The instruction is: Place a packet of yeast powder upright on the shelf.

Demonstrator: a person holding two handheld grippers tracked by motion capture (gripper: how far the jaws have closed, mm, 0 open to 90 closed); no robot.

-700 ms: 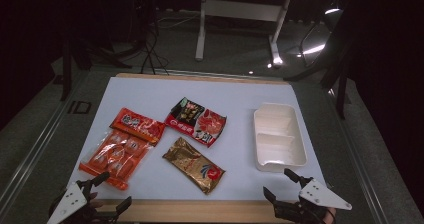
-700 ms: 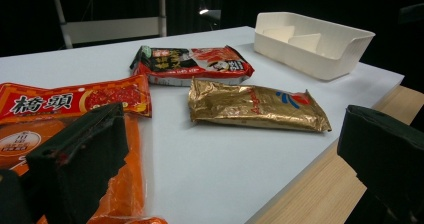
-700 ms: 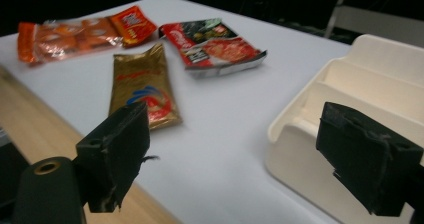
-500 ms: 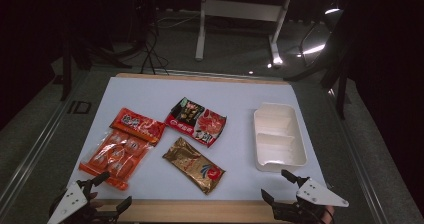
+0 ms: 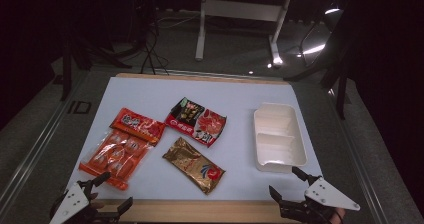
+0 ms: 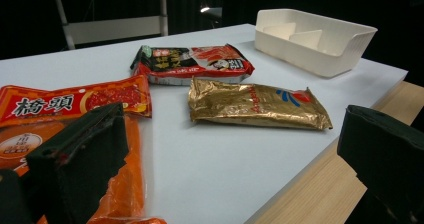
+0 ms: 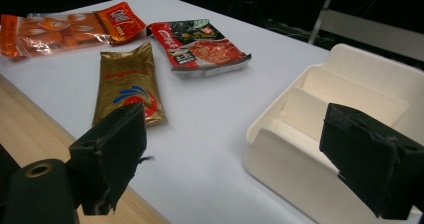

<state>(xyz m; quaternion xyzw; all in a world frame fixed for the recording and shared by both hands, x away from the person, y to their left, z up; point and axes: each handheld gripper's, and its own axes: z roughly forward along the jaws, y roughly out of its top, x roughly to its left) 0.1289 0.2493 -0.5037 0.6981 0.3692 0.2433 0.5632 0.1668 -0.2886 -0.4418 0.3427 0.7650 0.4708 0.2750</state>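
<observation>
Four snack packets lie on the white tabletop: a gold packet, a red and black packet, a red packet, and an orange see-through packet. An empty white two-compartment tray stands at the right. My left gripper is open at the near left edge, just short of the orange packet. My right gripper is open at the near right, just before the tray.
A bare wooden strip runs along the table's near edge. Dark floor with cables and a white metal table frame lies beyond the far edge. White surface lies between the packets and the tray.
Both grippers have shifted only slightly near the front edge, the right one a little outward. The packets and tray have not moved.
</observation>
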